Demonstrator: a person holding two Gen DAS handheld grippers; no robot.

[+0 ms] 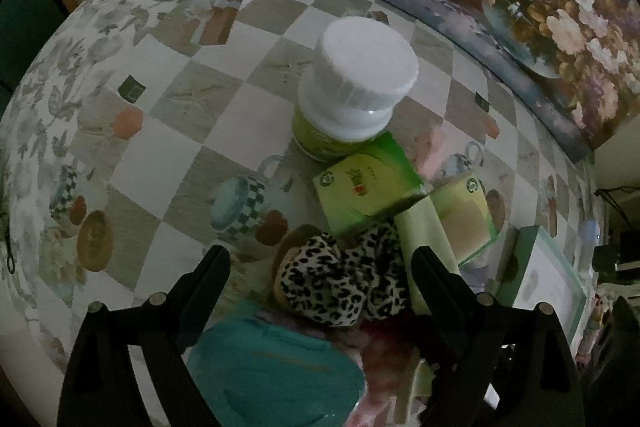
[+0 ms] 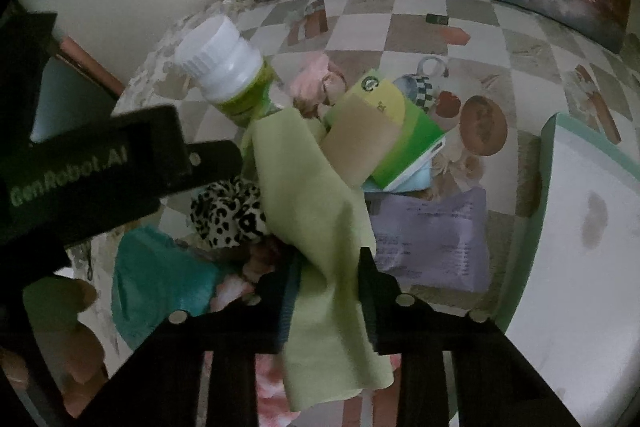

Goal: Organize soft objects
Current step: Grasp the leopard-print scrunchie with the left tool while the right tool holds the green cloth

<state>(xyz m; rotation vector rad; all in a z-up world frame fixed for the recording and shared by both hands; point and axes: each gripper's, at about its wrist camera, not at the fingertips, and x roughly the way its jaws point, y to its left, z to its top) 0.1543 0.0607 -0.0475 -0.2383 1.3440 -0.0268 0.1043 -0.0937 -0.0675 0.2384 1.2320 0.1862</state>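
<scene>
We're early in the sorting, we judge: our right tool is clenched on the pale green cloth, lifted over the counter, while our left tool hangs released around the leopard-print scrunchie. The teal fabric and pink floral piece sit jumbled beside the bottle and green boxes, waiting to be grouped.

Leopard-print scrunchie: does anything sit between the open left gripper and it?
Nothing visible does. The leopard-print scrunchie lies in the gap of the open left gripper. The light green cloth, pinched in the right gripper, hangs just beside it.
</scene>
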